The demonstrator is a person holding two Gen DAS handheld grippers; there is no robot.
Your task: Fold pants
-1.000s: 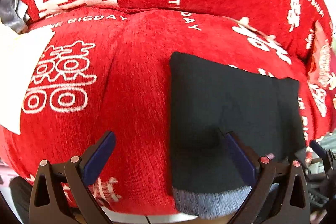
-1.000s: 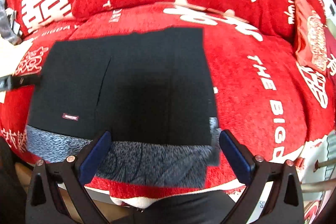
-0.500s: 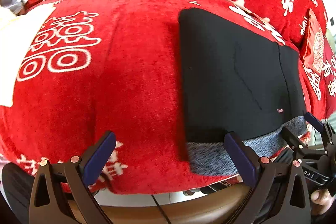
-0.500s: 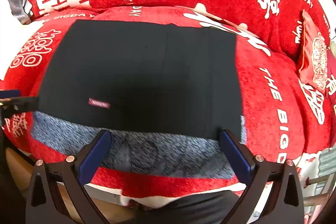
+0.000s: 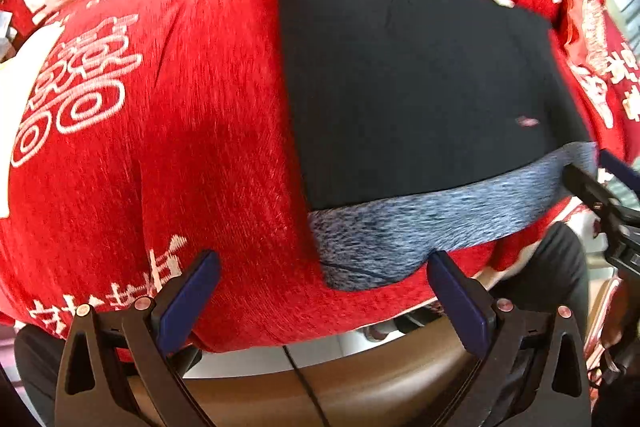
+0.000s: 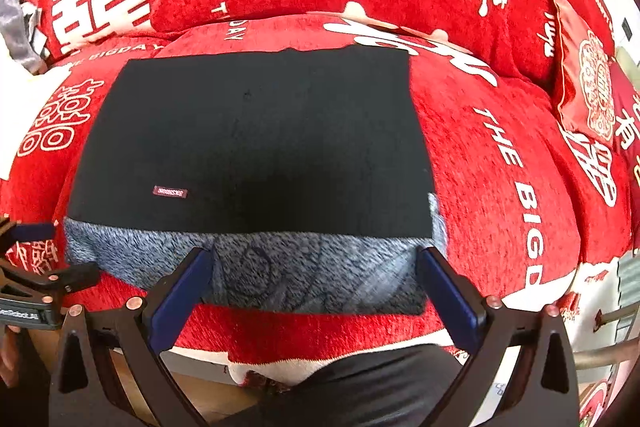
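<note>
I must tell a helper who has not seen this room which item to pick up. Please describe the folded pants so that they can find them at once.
Find the red sofa cover with white lettering. On its seat lie the folded pants, a flat black rectangle. A grey fleece band along the near edge and a small reddish label set them apart from the red cushions.

"THE BIGDAY" and "HAPPY WE…" on red sofa cover (image 6: 500,187), pants label (image 6: 170,192) illegible

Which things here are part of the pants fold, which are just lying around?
Job:
- black pants, folded, grey lining strip showing along the near edge
- left gripper, open
- right gripper, open

Lying about:
- red cushion
- red sofa cover
- grey cloth
</note>
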